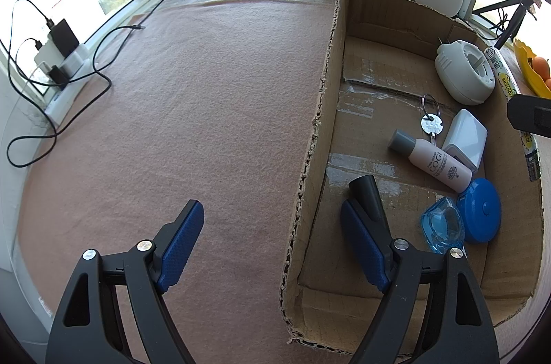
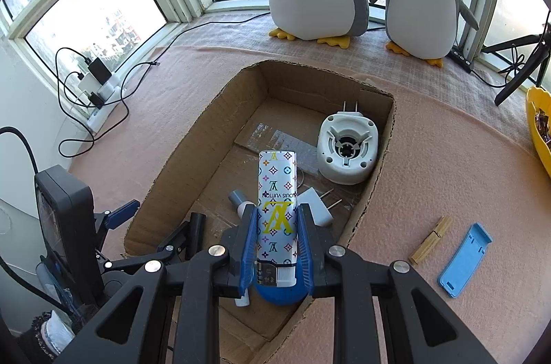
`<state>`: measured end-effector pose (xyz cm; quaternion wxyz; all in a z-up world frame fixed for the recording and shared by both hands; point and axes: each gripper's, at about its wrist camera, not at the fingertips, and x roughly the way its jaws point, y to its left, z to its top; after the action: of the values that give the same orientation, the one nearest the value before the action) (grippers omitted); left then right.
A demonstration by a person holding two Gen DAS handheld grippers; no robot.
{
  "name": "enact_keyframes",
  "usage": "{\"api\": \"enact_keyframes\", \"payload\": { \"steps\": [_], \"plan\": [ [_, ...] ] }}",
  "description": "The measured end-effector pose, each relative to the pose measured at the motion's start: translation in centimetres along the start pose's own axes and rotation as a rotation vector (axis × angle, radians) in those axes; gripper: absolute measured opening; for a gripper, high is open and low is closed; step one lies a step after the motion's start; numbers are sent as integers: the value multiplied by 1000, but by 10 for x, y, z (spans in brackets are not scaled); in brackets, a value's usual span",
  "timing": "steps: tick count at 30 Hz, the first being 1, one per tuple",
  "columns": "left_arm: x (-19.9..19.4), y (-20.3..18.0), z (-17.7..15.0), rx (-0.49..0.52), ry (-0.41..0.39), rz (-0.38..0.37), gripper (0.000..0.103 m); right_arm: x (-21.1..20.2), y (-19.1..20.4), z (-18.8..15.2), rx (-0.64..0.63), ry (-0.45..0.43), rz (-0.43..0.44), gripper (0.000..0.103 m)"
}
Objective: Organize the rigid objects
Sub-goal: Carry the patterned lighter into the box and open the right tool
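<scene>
Gripping a white patterned lighter point(image 2: 276, 212) between its blue pads, the right gripper point(image 2: 277, 243) hung over the near end of a cardboard box point(image 2: 172, 171) on a pink cloth point(image 2: 430, 157), the lighter pointing out past the fingertips and over the box's contents. The left gripper point(image 1: 272, 240) stood open and empty, one finger over the cloth and the other inside the box, straddling its torn wall.

Already lying in the box were a white plug-in device point(image 2: 347, 150), a small bottle point(image 1: 430, 160), a white charger point(image 1: 465, 136), a key on a ring point(image 1: 430, 123), a blue round case point(image 1: 480, 209) and a clear blue piece point(image 1: 442, 226). A wooden clothespin point(image 2: 430, 240) and a light blue plastic holder point(image 2: 465, 260) lay outside on the cloth, to the right of the box.

The grip appeared to sit on the lighter's lower half only, so a quick swing could have let it pivot or slide out. Released from that height, it might have struck the bottle or the round case beneath and skidded. The left finger inside the box also looked near enough to catch the wall and shift the whole box.
</scene>
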<state>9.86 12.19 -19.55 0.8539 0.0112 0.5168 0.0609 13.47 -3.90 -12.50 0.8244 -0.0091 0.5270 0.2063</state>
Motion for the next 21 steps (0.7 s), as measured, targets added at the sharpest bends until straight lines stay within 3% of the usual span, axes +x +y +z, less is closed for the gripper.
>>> {"api": "enact_keyframes", "payload": {
  "steps": [14,19,21],
  "plan": [
    [0,0,0,0,0,0,83,12,10,-2,-28,25,-10,22],
    [0,0,0,0,0,0,83,9,13,-1,-35,11,-11,38],
    [0,0,0,0,0,0,83,8,12,-1,-34,10,-11,39]
  ]
}}
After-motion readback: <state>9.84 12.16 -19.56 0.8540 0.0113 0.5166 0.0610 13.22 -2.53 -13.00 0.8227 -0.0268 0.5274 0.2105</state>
